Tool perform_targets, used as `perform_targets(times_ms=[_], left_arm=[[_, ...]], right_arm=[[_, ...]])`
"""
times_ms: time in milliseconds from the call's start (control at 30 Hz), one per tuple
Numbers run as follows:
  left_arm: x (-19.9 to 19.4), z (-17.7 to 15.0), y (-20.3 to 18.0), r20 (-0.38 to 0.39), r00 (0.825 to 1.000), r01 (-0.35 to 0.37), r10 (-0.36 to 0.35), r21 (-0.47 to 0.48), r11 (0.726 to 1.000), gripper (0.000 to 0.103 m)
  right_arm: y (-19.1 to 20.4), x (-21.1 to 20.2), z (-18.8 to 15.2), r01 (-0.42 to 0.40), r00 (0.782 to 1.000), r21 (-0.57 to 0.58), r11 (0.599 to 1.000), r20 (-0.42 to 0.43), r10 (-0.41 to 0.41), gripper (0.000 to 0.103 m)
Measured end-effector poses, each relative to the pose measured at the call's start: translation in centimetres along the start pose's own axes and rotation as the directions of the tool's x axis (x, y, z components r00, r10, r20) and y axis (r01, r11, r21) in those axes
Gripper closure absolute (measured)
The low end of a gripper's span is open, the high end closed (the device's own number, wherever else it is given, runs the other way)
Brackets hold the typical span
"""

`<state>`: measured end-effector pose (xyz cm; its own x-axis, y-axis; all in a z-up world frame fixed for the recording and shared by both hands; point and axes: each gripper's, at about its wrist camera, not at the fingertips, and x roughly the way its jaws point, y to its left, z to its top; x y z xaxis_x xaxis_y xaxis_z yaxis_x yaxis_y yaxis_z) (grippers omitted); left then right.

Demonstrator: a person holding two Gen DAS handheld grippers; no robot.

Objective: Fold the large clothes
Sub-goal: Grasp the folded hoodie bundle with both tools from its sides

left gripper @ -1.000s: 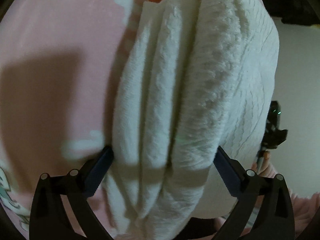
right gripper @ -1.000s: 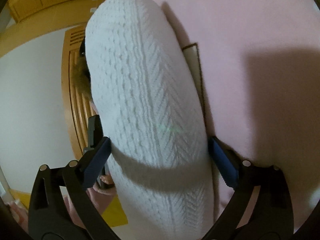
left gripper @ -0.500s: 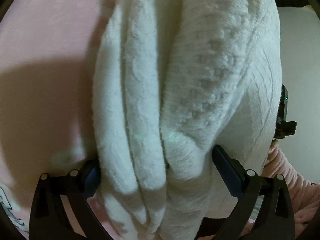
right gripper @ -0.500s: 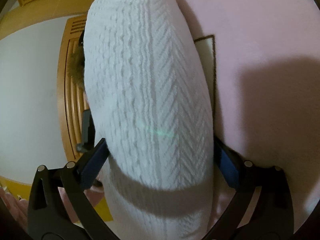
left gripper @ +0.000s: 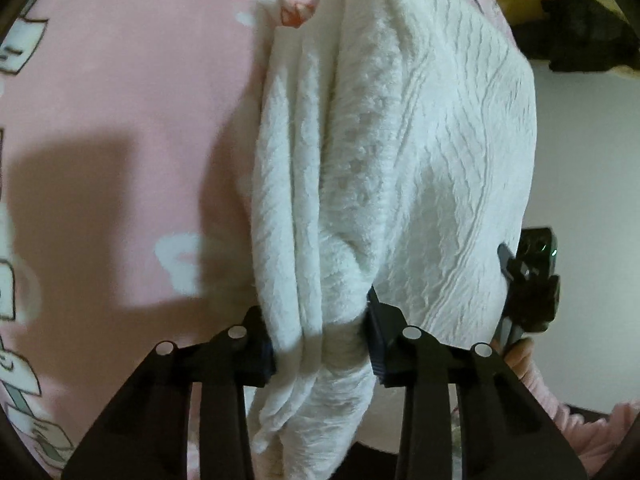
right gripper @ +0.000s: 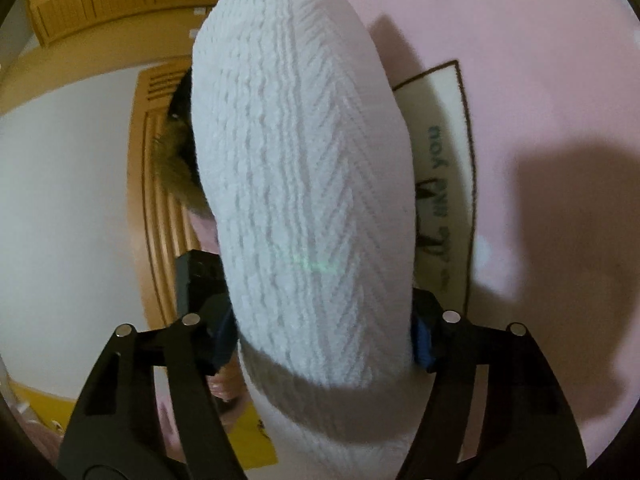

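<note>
Sweater (left gripper: 400, 160) bunched between both grippers' just-closed jaws, apparently angled downward.

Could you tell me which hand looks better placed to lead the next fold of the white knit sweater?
Left, probably: the left tongs have just closed and pinch the gathered white knit sweater tightly, while the right tongs, also closing, hold a thick bulky roll.

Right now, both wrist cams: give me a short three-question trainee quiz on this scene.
1. True or false: the left gripper pinches bunched folds of the white sweater.
2. What lies under the sweater: A) pink bedding, B) a bare wooden table, C) a tiled floor?
3. What sits between the right gripper pads?

Key: 1 true. 2 A. 3 The sweater; the jaws have just been closing on its thick fold.
</note>
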<state>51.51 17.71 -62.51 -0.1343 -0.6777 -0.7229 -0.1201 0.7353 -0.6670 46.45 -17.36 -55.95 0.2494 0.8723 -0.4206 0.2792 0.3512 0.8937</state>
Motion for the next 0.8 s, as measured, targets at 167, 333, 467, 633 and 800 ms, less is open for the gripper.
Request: perform_targets(times_ms=[167,333,467,633,800], left_arm=[[-2.3,-1.5,-0.6,0.025,1.000,0.016,-0.017,0.042,0.999,0.071],[-4.8,-2.9,-3.0,0.047,0.997,-0.062,0.057,0.122,0.991,0.071],[-5.6,-4.5,-6.0,0.026,0.997,-0.082,0.078,0.212,0.974,0.073],[-6.5,-6.5,-7.0,-0.014,0.999,-0.027,0.030,0.190,0.981,0.074],[-8.8,-9.0,-13.0,0.000,1.000,-0.018,0.019,0.256,0.967,0.074]], right_arm=[[1.4,-0.9,-1.3,-0.036,0.999,-0.006,0.999,0.002,0.036,0.039],[3.1,-3.9,-3.4,-0.056,0.998,-0.034,0.998,0.009,0.056,0.040],[5.6,-5.2,-5.9,-0.045,0.999,-0.062,0.997,0.008,0.046,0.040],[7.3,-8.7,-8.5,-0.042,0.999,-0.081,0.996,0.022,0.044,0.041],[8.1,-15.7,-9.1,-0.090,0.993,-0.116,0.989,0.068,0.098,0.041]])
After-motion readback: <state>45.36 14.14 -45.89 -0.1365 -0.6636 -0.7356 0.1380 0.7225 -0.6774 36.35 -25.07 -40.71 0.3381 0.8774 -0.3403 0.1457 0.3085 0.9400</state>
